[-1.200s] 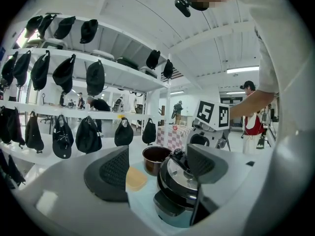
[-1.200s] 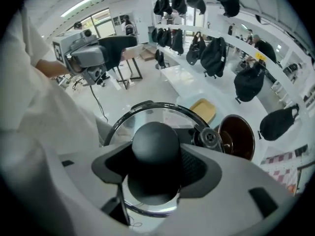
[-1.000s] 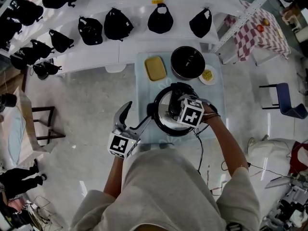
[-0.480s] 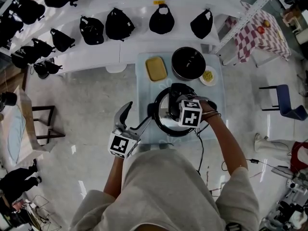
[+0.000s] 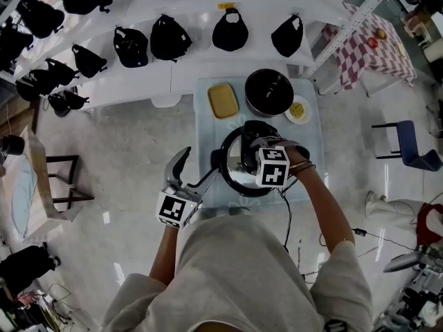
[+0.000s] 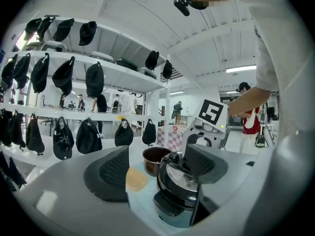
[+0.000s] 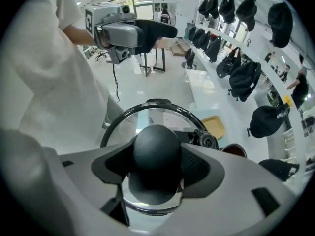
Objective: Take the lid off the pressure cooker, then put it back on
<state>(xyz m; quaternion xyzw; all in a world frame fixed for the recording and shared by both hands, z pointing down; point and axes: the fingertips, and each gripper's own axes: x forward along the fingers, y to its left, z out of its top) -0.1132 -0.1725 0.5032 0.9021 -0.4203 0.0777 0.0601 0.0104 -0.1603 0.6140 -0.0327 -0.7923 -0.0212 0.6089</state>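
Observation:
The pressure cooker (image 5: 234, 178) stands on a small pale table (image 5: 208, 126). Its glass lid (image 7: 147, 116), rimmed in black, lies on the pot. My right gripper (image 5: 252, 159) points steeply down over it. In the right gripper view its pads press on both sides of the lid's round black knob (image 7: 156, 151), so the right gripper (image 7: 156, 165) is shut on the knob. My left gripper (image 5: 196, 166) hangs beside the cooker's left side, open and holding nothing. The left gripper view shows the cooker (image 6: 178, 191) just beyond the left gripper (image 6: 160, 169).
Behind the cooker on the table are a yellow tray (image 5: 223, 98), a dark inner pot (image 5: 270, 90) and a small plate of food (image 5: 299, 108). White shelves with black bags (image 5: 169, 37) run along the back. A cable (image 5: 288, 213) trails off the table's near edge.
The right gripper's marker cube has turned a little above the lid while staying on the knob. The left gripper has kept still.

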